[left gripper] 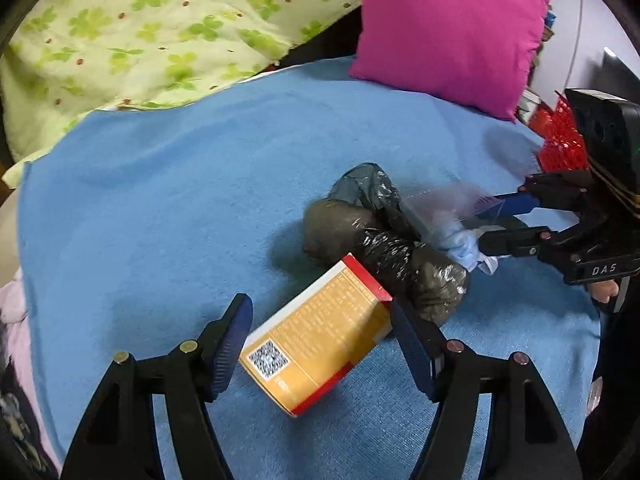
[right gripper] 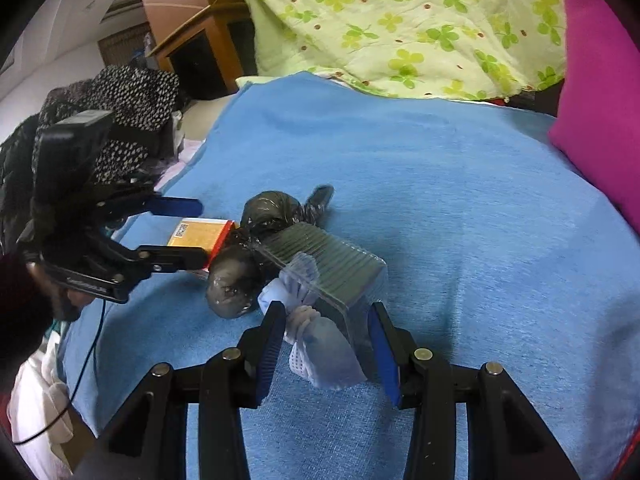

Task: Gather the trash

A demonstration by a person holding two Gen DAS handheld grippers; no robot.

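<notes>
Here, on the blue blanket (left gripper: pixel 160 200) of the bed, the left gripper (left gripper: pixel 320 344) stands wide around an orange box (left gripper: pixel 316 344), pads apart from it. The right gripper (right gripper: pixel 326 354) straddles a clear container (right gripper: pixel 340 276) and a pale blue cloth (right gripper: pixel 320 348); grip unclear. A black bag (left gripper: pixel 384 248) lies between.

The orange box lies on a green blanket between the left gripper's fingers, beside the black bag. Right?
Not quite: the blanket is blue, as the left wrist view shows. The orange box does lie between the left gripper fingers, beside the black bag.
</notes>
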